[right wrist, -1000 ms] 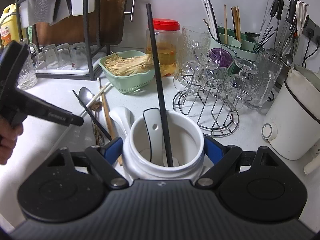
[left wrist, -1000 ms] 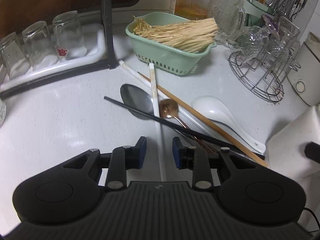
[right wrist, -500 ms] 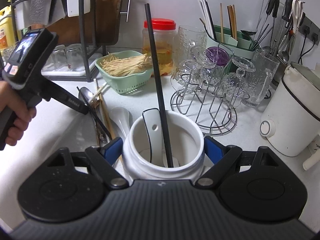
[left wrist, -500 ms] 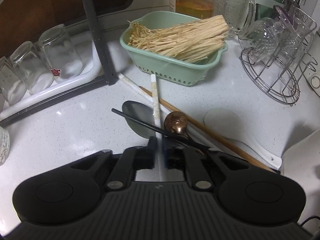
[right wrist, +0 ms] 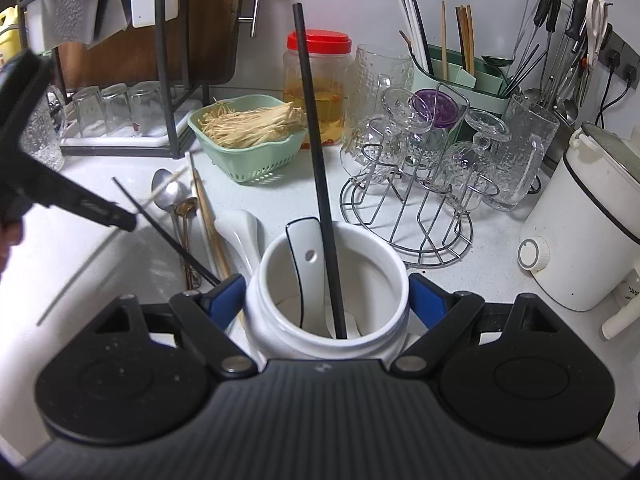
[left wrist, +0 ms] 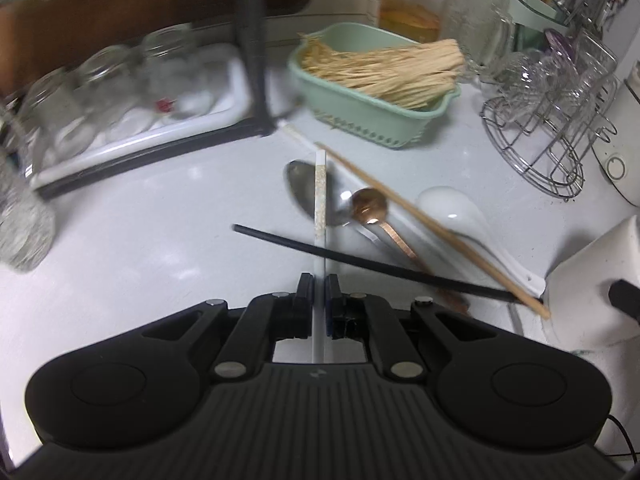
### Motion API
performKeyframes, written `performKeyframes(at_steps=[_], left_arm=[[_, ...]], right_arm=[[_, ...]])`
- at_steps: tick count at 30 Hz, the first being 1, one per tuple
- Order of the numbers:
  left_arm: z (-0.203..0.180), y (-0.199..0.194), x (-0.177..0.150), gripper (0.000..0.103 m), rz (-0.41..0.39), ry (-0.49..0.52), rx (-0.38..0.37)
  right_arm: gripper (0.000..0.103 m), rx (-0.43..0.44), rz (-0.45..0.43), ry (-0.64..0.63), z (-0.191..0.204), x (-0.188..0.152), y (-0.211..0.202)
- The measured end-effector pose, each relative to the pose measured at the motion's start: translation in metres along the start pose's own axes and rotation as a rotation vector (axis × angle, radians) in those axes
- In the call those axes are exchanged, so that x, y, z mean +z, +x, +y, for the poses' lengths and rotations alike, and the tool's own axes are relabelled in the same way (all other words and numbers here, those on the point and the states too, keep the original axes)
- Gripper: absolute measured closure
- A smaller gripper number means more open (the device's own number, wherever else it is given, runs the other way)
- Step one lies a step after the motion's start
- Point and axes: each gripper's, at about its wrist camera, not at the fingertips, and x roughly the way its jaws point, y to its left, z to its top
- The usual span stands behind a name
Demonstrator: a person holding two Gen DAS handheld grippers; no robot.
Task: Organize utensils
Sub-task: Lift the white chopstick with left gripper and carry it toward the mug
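presently the left gripper (left wrist: 319, 286) pinches a white chopstick (left wrist: 320, 200) under a black chopstick (left wrist: 360, 262), which may be dragged off; right gripper (right wrist: 326, 294) clamps the white ceramic holder (right wrist: 280, 312).

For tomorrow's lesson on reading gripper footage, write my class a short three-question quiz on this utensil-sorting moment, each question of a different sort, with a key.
1. True or false: the left gripper is shut on the white chopstick.
2. What does the right gripper hold?
A. the green basket
B. the white jar
C. the wire glass rack
3. Fill in: standing in the jar are a white spoon and a black ____.

Key: 1 true; 2 B; 3 chopstick.
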Motion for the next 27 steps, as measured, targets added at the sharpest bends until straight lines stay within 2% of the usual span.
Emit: performKeyframes(at_steps=[9, 14, 20, 27], left_arm=[[0.054, -0.023, -0.027, 0.096, -0.005, -0.134, 0.098], [0.069, -0.037, -0.036, 0.096, -0.038, -0.199, 0.093], [0.046, -0.063, -0.031, 0.096, -0.088, -0.176, -0.011], [-0.010, -0.110, -0.012, 0.096, -0.225, -0.077, -0.178]], right_arm=[[0.014, -0.003, -0.004, -0.007, 0.001, -0.001, 0.000], [0.013, -0.005, -0.004, -0.017, 0.001, -0.001, 0.000], [0.013, -0.008, -0.011, -0.019, 0.002, -0.002, 0.000], [0.014, -0.007, -0.009, -0.014, 0.002, -0.002, 0.000]])
